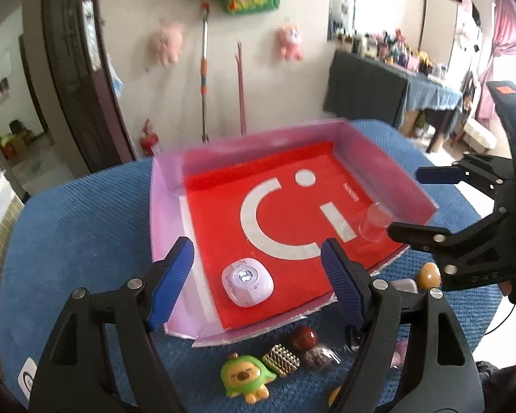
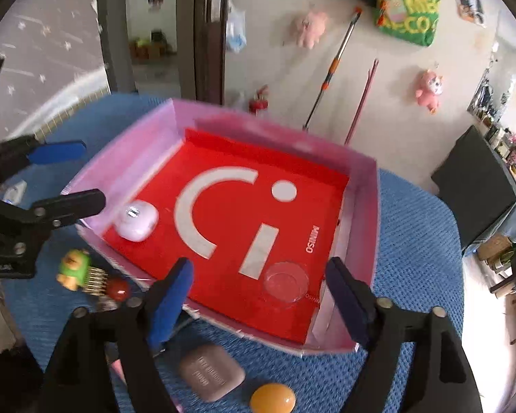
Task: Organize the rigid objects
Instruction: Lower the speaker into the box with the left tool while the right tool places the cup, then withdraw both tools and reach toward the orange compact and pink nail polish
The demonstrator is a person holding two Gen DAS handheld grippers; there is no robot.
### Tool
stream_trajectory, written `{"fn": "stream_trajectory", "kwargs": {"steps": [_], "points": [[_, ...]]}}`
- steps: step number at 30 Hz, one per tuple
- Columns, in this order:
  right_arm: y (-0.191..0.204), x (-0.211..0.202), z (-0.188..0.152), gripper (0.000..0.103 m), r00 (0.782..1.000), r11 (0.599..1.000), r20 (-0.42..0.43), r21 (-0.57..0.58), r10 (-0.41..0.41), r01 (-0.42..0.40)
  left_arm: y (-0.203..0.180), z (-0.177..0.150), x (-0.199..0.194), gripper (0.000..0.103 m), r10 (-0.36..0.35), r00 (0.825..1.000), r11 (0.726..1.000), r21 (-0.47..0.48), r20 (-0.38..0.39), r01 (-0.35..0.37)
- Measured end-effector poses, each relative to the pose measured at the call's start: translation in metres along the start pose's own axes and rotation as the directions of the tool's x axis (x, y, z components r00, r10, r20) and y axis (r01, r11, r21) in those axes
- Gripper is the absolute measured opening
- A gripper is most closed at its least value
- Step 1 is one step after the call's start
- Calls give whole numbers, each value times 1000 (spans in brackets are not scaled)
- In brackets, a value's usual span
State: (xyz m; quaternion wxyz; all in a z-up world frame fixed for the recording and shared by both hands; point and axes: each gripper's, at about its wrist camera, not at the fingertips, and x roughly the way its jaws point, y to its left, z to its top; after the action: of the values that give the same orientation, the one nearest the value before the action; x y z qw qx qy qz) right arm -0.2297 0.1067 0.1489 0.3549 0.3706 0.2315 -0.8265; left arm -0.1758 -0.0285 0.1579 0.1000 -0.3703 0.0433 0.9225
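Note:
A pink-walled box with a red floor (image 1: 292, 158) (image 2: 230, 158) sits on a blue cloth. Inside lie a white rounded case (image 1: 247, 282) (image 2: 137, 220) and a clear small cup (image 1: 375, 222) (image 2: 285, 280). My left gripper (image 1: 258, 275) is open and empty above the box's near edge, over the white case. My right gripper (image 2: 258, 296) is open and empty above the box's near side, over the clear cup; it also shows at the right of the left wrist view (image 1: 416, 203).
In front of the box on the cloth lie a green toy (image 1: 246, 377) (image 2: 74, 268), a gold studded piece (image 1: 281, 359), a dark red ball (image 1: 303, 337) (image 2: 117, 289), a grey case (image 2: 211, 375) and an orange ball (image 2: 272, 398) (image 1: 429, 274). A wall and door stand behind.

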Motion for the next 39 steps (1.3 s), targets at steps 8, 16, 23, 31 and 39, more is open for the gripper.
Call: {"fn": "stream_trajectory", "kwargs": {"steps": [8, 16, 23, 31, 39], "points": [[7, -77, -18, 98, 981, 999, 195, 43, 1, -9, -18, -20, -60, 91, 35, 987, 999, 6, 157, -36], [18, -135, -53, 103, 947, 996, 318, 86, -41, 14, -34, -46, -96, 93, 36, 967, 999, -34, 254, -28], [27, -157, -89, 103, 930, 992, 363, 127, -53, 8, -46, -73, -109, 93, 37, 957, 998, -53, 288, -22], [33, -144, -136, 103, 940, 987, 340, 157, -20, -35, -53, -111, -98, 95, 39, 963, 994, -105, 266, -12], [38, -79, -172, 103, 975, 977, 218, 193, 47, -91, -55, -147, -54, 95, 28, 989, 990, -138, 142, -8]]}}
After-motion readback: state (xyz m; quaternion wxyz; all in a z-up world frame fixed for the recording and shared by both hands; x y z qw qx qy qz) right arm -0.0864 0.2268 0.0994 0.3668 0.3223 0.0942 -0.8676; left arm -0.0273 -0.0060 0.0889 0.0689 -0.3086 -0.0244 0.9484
